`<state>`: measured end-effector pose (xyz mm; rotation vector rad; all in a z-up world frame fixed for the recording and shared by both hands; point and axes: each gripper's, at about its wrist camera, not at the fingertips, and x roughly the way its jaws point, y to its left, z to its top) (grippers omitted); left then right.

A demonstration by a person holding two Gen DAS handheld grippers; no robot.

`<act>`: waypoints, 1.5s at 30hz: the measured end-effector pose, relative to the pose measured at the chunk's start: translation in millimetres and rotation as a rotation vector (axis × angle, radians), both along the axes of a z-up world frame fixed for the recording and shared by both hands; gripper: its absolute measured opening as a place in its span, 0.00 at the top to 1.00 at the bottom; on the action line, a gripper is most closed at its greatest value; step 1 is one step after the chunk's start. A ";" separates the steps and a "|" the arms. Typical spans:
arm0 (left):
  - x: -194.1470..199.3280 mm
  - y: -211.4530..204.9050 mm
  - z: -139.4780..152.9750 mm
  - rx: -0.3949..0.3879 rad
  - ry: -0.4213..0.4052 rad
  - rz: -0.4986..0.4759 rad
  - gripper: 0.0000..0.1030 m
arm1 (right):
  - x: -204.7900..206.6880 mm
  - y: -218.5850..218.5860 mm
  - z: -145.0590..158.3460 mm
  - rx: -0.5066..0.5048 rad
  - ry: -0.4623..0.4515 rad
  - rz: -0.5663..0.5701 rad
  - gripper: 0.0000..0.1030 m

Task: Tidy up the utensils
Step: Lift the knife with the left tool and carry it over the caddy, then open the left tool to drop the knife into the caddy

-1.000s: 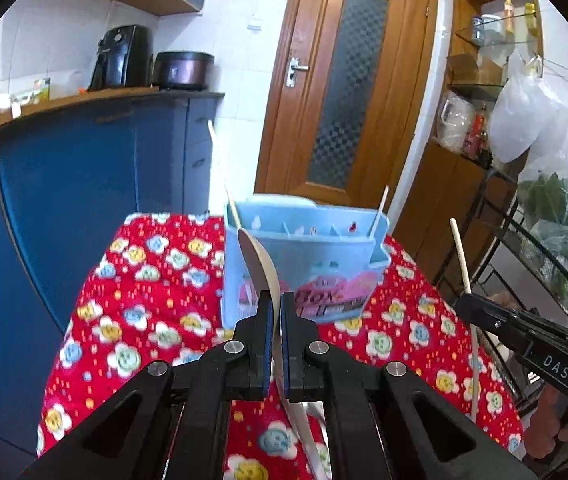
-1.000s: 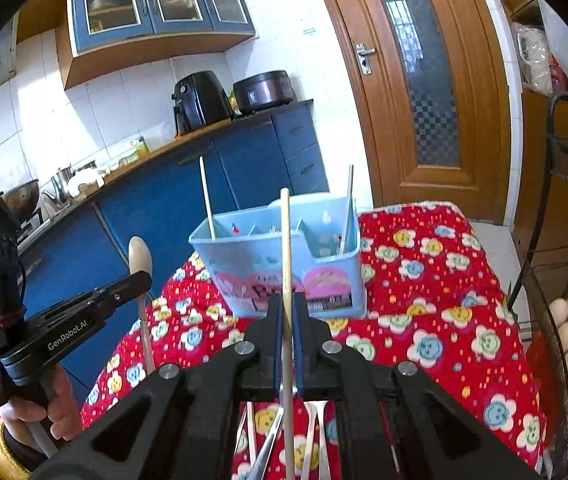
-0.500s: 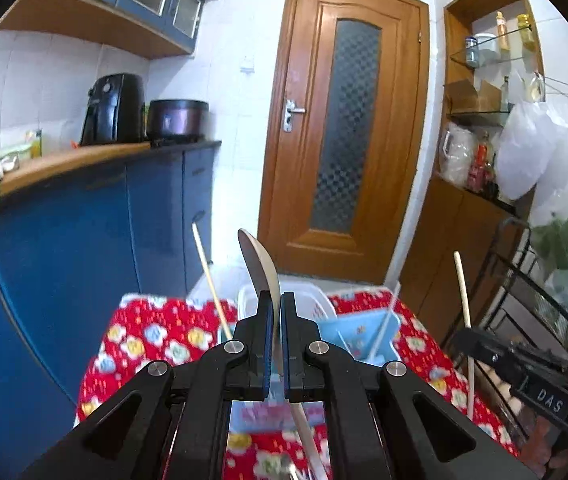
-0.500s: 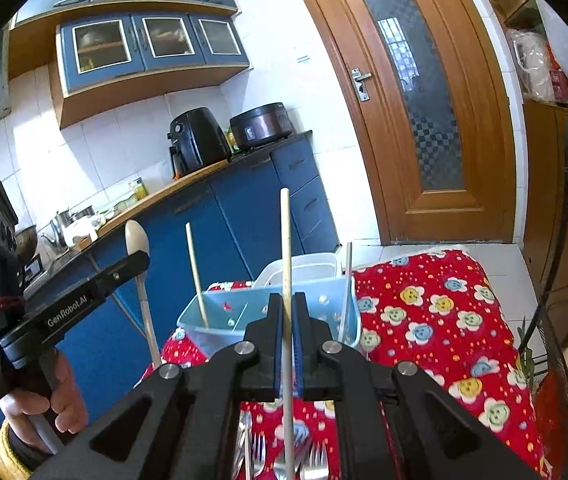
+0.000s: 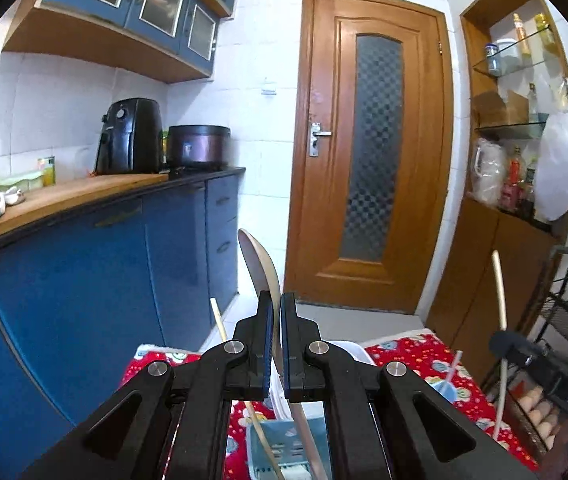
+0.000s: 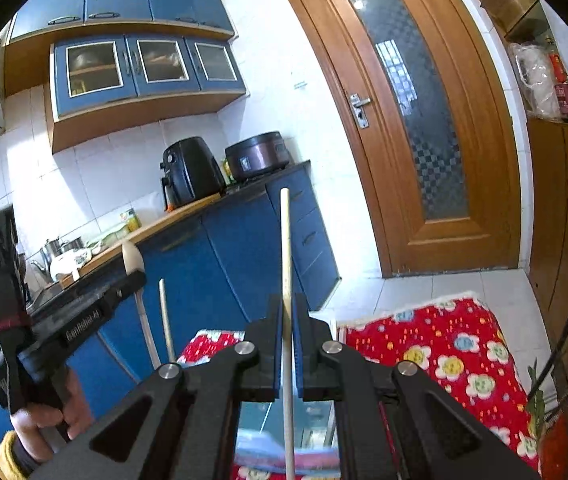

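Note:
My left gripper (image 5: 275,300) is shut on a wooden spoon (image 5: 259,264), bowl up, held above the blue utensil caddy (image 5: 280,448), which shows low between the fingers. My right gripper (image 6: 289,304) is shut on a wooden chopstick (image 6: 285,240), upright, over the same caddy (image 6: 284,460). The right gripper and its chopstick (image 5: 499,292) show at the right of the left wrist view. The left gripper with the spoon (image 6: 133,258) shows at the left of the right wrist view. Another chopstick (image 6: 166,320) stands in the caddy.
A red flowered tablecloth (image 6: 464,356) covers the table. Blue cabinets with a wooden counter (image 5: 84,192) run along the left, bearing an air fryer (image 5: 130,136) and a cooker (image 5: 198,146). A wooden door (image 5: 372,152) is ahead. A wire rack with eggs (image 5: 536,400) stands at the right.
Both grippers have risen and tilted up, each still shut on its utensil. The caddy and table have dropped to the bottom of both views.

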<state>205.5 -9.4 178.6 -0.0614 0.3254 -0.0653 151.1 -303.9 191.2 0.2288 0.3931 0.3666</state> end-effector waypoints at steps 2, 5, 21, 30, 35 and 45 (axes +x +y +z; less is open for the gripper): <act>7.6 -1.1 -8.0 0.006 0.002 0.007 0.97 | 8.0 -0.6 -3.1 0.013 -0.014 -0.004 0.94; 16.1 -3.2 -19.3 0.023 0.000 0.022 0.97 | 18.1 0.5 -8.0 0.016 -0.036 -0.011 0.94; 23.3 -15.4 -49.8 0.054 0.001 0.013 0.97 | 30.5 24.9 -35.8 -0.097 -0.130 -0.011 0.94; 16.9 -22.0 -60.3 0.062 0.028 -0.005 0.97 | 25.5 25.0 -45.8 -0.123 -0.107 0.002 0.94; 12.4 -23.4 -62.4 0.047 0.052 -0.024 0.95 | 22.5 24.2 -45.6 -0.118 -0.091 0.015 0.80; 0.3 -22.1 -56.3 0.019 0.072 -0.062 0.69 | 8.3 18.2 -35.2 -0.110 -0.098 0.020 0.68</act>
